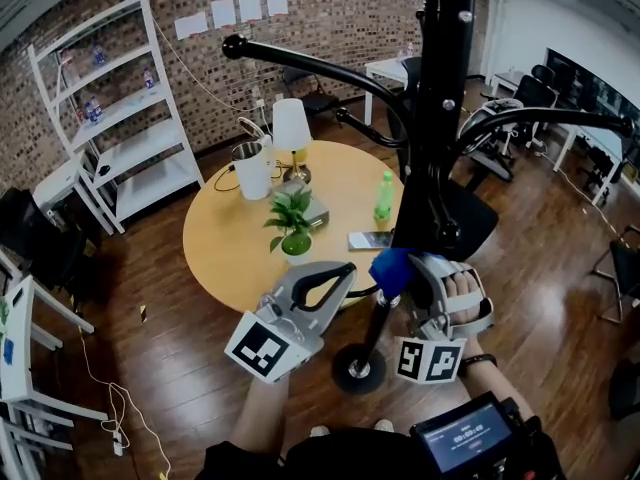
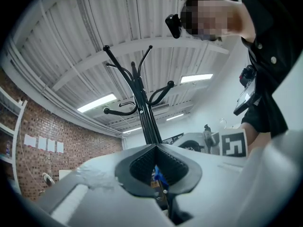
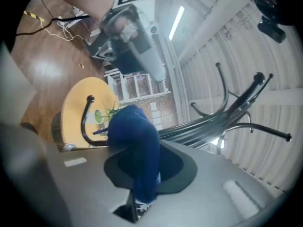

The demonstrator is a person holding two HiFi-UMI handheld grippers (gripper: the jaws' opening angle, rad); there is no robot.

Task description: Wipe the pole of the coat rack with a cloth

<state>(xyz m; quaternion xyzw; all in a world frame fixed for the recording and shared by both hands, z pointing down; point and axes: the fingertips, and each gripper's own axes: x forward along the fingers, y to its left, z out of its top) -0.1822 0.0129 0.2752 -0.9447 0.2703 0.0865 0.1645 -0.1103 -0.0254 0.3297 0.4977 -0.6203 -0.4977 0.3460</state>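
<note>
The green pot (image 1: 296,246) holds a leafy plant, mid-frame. My right gripper (image 1: 412,276) pinches the blue cloth (image 1: 392,268) at the pole (image 1: 436,118), lower centre — my left gripper (image 1: 345,273) (jaws together, empty) sits just beside.

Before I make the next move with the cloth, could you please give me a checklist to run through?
1. Cloth gripped by the right gripper: ok, the jaws are shut on it.
2. Cloth touching the pole: cannot tell; it sits right beside the pole.
3. Left gripper free: ok, it is shut and holds nothing.
4. Base flat on the floor: ok.
5. Bottle and phone clear of the rack: cannot tell; both sit at the table edge nearest the pole.
</note>
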